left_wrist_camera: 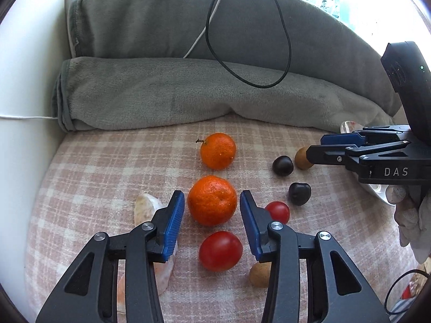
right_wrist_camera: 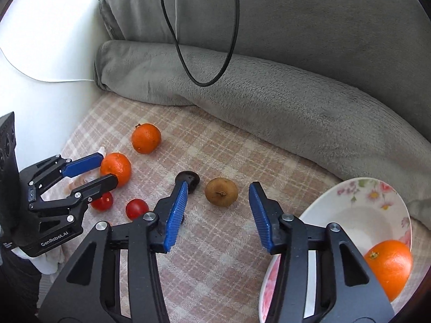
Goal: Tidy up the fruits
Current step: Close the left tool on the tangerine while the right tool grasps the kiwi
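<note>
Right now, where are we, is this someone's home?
Probably a home, on a bed or sofa: a checked cover, a rolled grey blanket and a flowery bowl with fruit around.

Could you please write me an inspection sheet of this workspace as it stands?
Surface: checked cloth, fruit scattered on it.
Job's things: far mandarin, near mandarin, large tomato, small tomato, two dark fruits, far brown fruit, near brown fruit; orange in flowered bowl.
Clutter: pale object, unidentified.
Grippers: left gripper flanks near mandarin, contact unclear; right gripper open around far brown fruit.
Cables: black cable, white cable, over blanket.
Surroundings: grey blanket, white wall.
</note>
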